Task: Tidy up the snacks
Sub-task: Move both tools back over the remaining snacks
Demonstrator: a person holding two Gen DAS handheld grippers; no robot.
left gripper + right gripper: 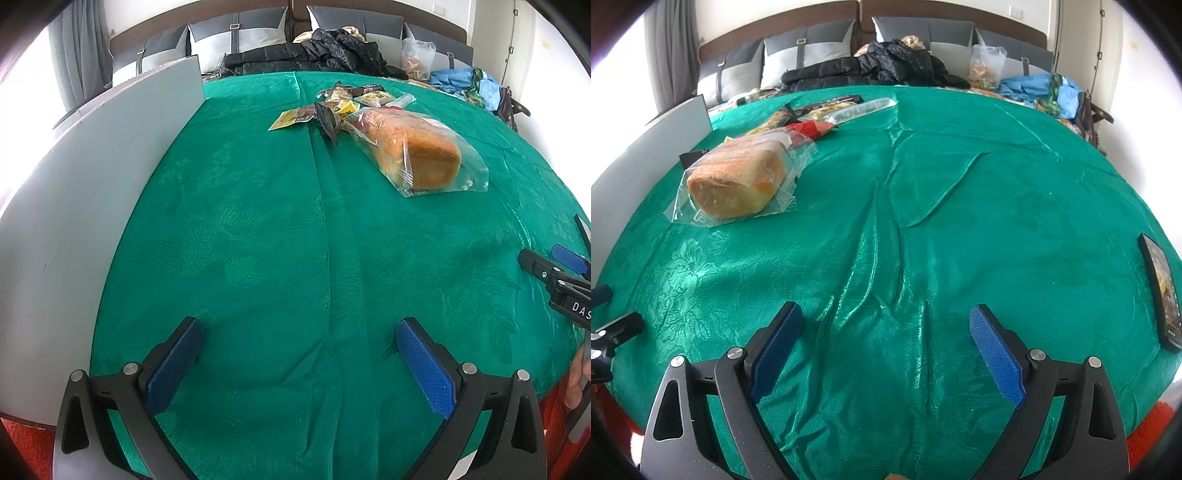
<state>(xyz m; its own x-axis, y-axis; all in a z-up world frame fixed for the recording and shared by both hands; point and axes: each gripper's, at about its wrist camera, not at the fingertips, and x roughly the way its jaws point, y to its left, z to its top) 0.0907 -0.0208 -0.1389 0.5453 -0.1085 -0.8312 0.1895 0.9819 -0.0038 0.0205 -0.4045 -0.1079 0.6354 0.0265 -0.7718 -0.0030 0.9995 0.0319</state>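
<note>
Jaws wide; bagged loaf (417,155) flat.

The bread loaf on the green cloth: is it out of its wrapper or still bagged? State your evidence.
Still bagged. The bread loaf lies on its side inside clear plastic, whose crimped edges extend beyond it on the green cloth.

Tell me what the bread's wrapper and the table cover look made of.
Bread wrapper: thin clear plastic film, glossy; the loaf shows through and its crimped edges catch glare. Table cover: woven green fabric, likely a satin-like damask; it creases, shines and carries a leaf pattern.
</note>
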